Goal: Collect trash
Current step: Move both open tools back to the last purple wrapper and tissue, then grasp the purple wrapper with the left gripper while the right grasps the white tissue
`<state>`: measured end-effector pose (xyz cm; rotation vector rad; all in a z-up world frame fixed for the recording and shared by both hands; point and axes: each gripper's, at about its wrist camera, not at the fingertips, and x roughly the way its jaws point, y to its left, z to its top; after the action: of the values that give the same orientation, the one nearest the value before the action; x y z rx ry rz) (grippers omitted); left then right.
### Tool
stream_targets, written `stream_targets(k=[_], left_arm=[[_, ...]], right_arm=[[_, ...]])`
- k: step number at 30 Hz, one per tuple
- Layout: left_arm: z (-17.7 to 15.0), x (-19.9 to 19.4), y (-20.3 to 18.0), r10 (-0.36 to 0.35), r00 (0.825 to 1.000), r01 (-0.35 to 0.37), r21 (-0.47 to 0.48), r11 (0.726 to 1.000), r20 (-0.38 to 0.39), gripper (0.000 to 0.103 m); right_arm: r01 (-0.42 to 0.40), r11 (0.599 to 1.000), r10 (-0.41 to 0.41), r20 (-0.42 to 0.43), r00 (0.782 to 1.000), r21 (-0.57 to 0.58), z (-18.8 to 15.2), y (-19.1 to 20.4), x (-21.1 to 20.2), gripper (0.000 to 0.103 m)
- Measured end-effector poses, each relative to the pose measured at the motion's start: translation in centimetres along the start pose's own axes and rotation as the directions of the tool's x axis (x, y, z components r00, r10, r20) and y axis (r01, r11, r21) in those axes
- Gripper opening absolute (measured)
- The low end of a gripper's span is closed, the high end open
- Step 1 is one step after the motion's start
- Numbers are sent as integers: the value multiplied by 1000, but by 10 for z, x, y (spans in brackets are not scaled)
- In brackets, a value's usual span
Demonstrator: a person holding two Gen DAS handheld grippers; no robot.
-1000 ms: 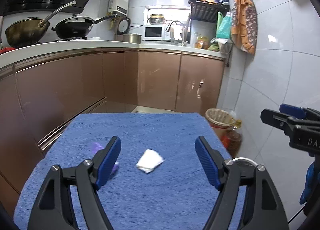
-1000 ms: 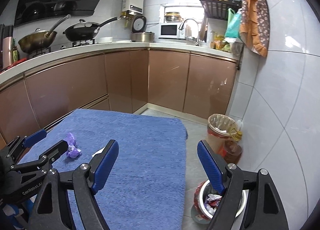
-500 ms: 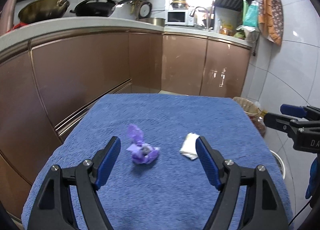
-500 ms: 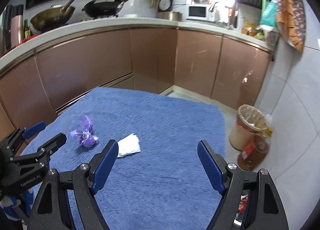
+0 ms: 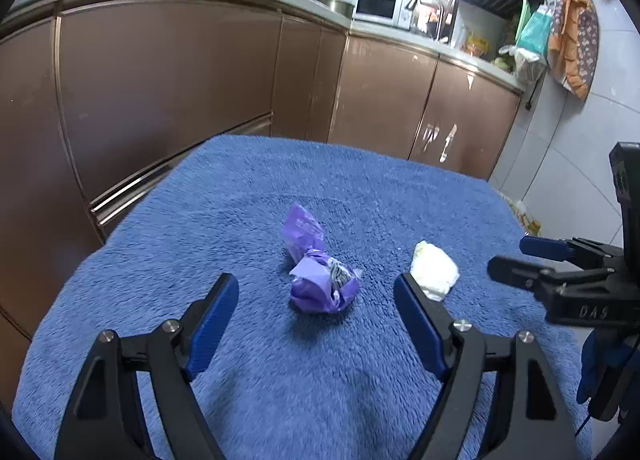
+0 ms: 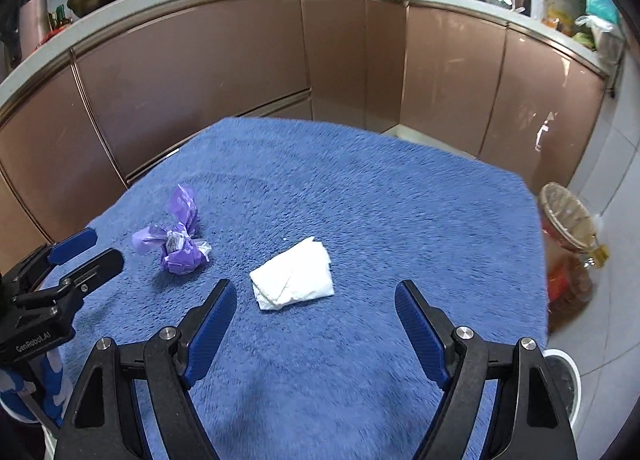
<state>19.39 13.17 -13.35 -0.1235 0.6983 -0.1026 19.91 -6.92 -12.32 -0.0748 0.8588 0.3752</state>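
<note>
A crumpled purple wrapper (image 5: 320, 276) lies on the blue towel (image 5: 240, 200), just ahead of and between the jaws of my open, empty left gripper (image 5: 316, 296). A folded white tissue (image 5: 434, 270) lies to its right, by the right finger. In the right wrist view the tissue (image 6: 294, 280) lies just ahead of my open, empty right gripper (image 6: 316, 296), a little left of centre, with the wrapper (image 6: 180, 244) further left. The left gripper (image 6: 86, 250) shows at that view's left edge; the right gripper (image 5: 516, 258) shows at the left wrist view's right edge.
Brown kitchen cabinets (image 6: 360, 60) stand behind the towel-covered table. On the floor to the right are a lined bin (image 6: 568, 216), an oil bottle (image 6: 572, 288) and a white-rimmed trash can (image 6: 566, 380).
Both grippers have moved forward and down toward the towel. The wrapper and the tissue appear larger and closer. Both grippers stay open.
</note>
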Motion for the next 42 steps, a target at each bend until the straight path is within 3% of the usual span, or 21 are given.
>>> stream_targets(k=[10,17,20,31,35,42], left_arm=[[2,62,3,34,994,-34,3,999,-104,78],[-2,74,3,18,990,-18,5,1000,-137,60],[-4,75,1,12,990,-11,13,1000,-142,50],[-6,75,-3,24,990,-18,45,999,-141,44],[-6,73,-11,47,990,-38,67,997,-132,43],[-6,57,-21,121,991,-114,115,987,-58,40]], right_arm=[[-22,999,19,-73,997,-34,8,-4,58,80],[-45,999,42,-88,995,-25,10,-8,80,80],[-61,998,59,-93,994,-25,7,-7,86,69],[-106,992,100,-81,992,-69,4,5,80,21],[-122,990,116,-83,990,-68,2,6,73,12],[-123,990,119,-51,992,-72,-7,0,33,9]])
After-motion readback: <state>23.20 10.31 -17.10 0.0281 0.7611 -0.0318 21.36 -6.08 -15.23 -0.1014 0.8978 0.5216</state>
